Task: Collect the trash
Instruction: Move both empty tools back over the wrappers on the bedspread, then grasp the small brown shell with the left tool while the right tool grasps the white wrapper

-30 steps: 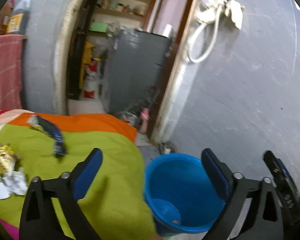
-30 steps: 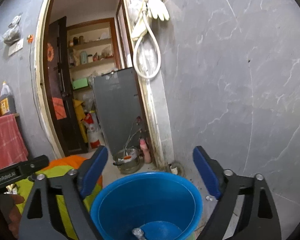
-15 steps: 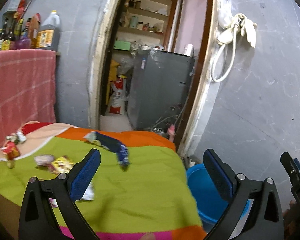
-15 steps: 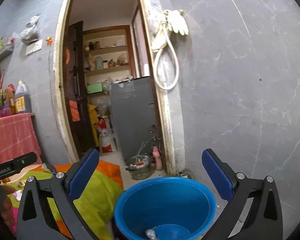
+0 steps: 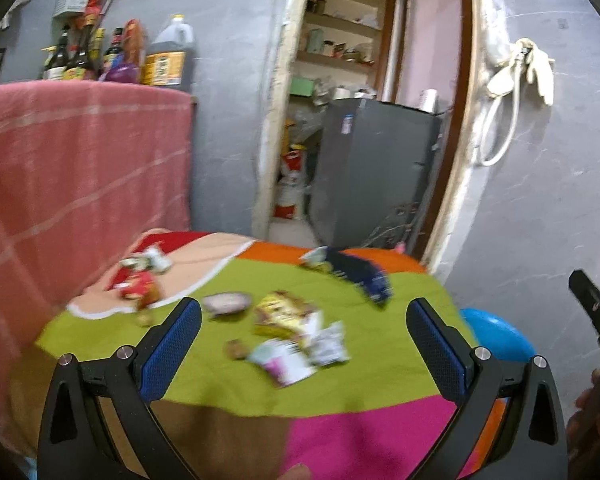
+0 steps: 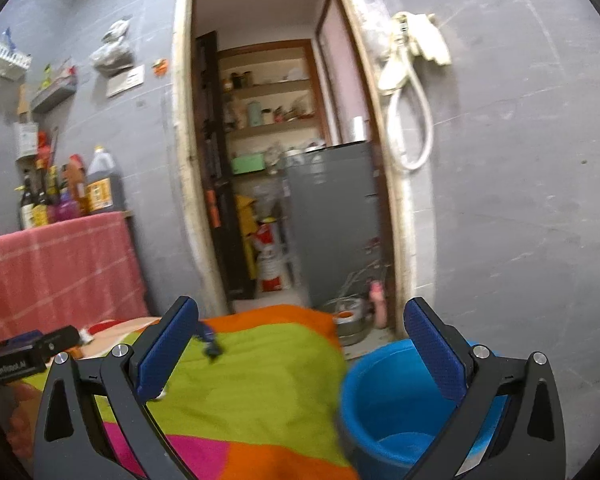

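Note:
Several pieces of trash lie on a table with a colourful cloth (image 5: 228, 376): a yellow wrapper (image 5: 282, 314), a white crumpled packet (image 5: 328, 344), a dark blue wrapper (image 5: 360, 274), a red wrapper (image 5: 138, 284) and a small pale packet (image 5: 228, 302). My left gripper (image 5: 304, 346) is open and empty, above the near side of the table, facing the trash. My right gripper (image 6: 300, 354) is open and empty, between the table (image 6: 260, 380) and the blue bucket (image 6: 388, 412). The bucket also shows in the left wrist view (image 5: 496, 336), right of the table.
A red cloth (image 5: 72, 184) covers a counter with several bottles (image 5: 120, 56) left of the table. An open doorway with a grey fridge (image 5: 372, 168) lies behind. A metal pot (image 6: 350, 322) sits on the floor near the bucket. Grey wall on the right.
Both grippers have swung left and back from over the bucket. The left now faces the trash on the table; the right sees the table edge and the bucket at right.

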A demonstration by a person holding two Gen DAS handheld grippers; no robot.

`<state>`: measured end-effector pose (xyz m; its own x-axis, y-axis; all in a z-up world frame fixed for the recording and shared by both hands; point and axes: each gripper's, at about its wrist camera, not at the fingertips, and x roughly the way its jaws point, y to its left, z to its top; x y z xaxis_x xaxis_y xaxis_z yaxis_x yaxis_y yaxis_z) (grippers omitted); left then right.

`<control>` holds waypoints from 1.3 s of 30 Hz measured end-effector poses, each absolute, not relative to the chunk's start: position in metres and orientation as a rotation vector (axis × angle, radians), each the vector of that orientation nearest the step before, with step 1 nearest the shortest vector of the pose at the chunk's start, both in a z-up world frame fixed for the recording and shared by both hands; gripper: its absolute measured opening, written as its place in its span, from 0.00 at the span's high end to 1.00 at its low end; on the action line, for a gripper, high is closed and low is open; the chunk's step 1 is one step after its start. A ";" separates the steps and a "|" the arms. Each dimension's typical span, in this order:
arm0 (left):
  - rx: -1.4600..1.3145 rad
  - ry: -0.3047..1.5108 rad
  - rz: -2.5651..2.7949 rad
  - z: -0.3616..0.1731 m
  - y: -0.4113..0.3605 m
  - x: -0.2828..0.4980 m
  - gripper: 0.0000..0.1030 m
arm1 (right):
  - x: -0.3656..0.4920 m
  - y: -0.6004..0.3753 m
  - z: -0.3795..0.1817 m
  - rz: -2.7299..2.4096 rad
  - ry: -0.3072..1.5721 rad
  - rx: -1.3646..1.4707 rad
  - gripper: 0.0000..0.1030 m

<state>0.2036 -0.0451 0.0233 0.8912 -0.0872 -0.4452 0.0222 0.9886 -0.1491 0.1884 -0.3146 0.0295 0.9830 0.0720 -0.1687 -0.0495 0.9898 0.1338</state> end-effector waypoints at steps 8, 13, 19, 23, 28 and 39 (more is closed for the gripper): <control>-0.131 0.553 0.027 0.006 0.009 0.199 0.02 | 0.207 -0.258 0.022 0.178 0.243 0.094 0.00; -0.166 0.615 0.038 -0.009 0.034 0.201 0.02 | 0.227 -0.233 0.011 0.243 0.325 0.096 0.00; -0.165 0.675 -0.012 -0.021 0.037 0.212 0.03 | 0.250 -0.216 -0.014 0.338 0.472 0.108 0.07; -0.152 0.710 -0.041 -0.027 0.034 0.225 0.09 | 0.259 -0.202 -0.025 0.370 0.538 0.063 0.20; -0.133 0.767 -0.082 -0.035 0.030 0.242 0.22 | 0.276 -0.187 -0.037 0.414 0.640 0.020 0.30; -0.082 0.848 -0.151 -0.050 0.020 0.270 0.49 | 0.314 -0.173 -0.053 0.473 0.806 0.046 0.47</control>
